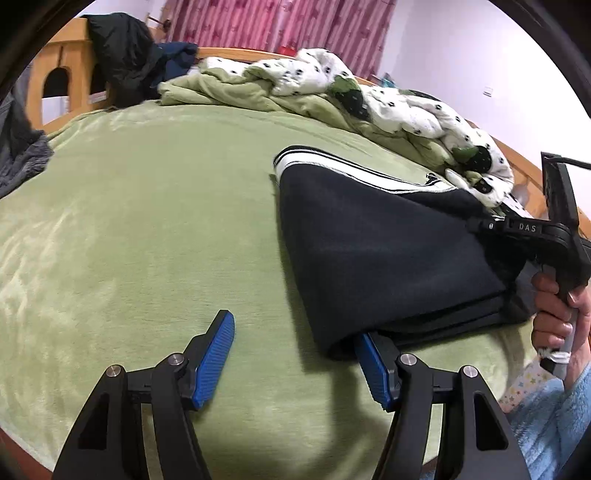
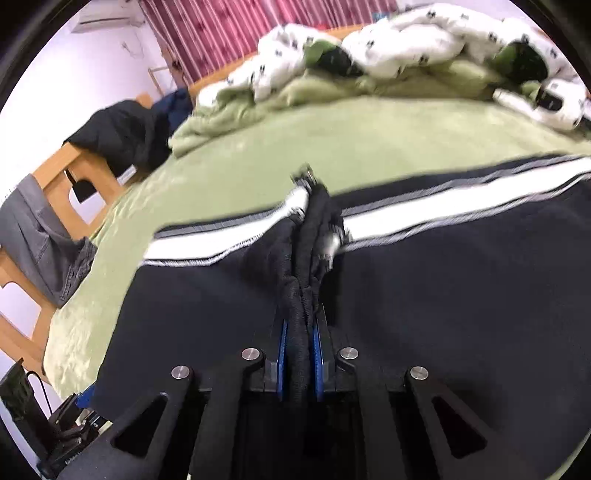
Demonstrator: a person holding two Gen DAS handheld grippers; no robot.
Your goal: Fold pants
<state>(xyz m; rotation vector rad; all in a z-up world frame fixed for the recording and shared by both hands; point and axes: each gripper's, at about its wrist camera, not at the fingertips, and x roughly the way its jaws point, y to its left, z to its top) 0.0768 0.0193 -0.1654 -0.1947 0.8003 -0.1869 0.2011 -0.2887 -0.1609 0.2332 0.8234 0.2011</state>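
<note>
two claws: left claw (image 1: 295,354) agape, right claw (image 2: 299,354) pinching pants (image 2: 443,295).

Soft dark navy fabric pants (image 1: 388,266) with white side stripes lie on a fuzzy light green bed blanket (image 1: 147,221), a rumpled white black-spotted quilt (image 1: 406,110) and pink striped curtains (image 1: 277,26) beyond.

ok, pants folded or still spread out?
Folded at least once: the pants show stacked layers at the near edge, and the right tongs pinch bunched fabric.
</note>
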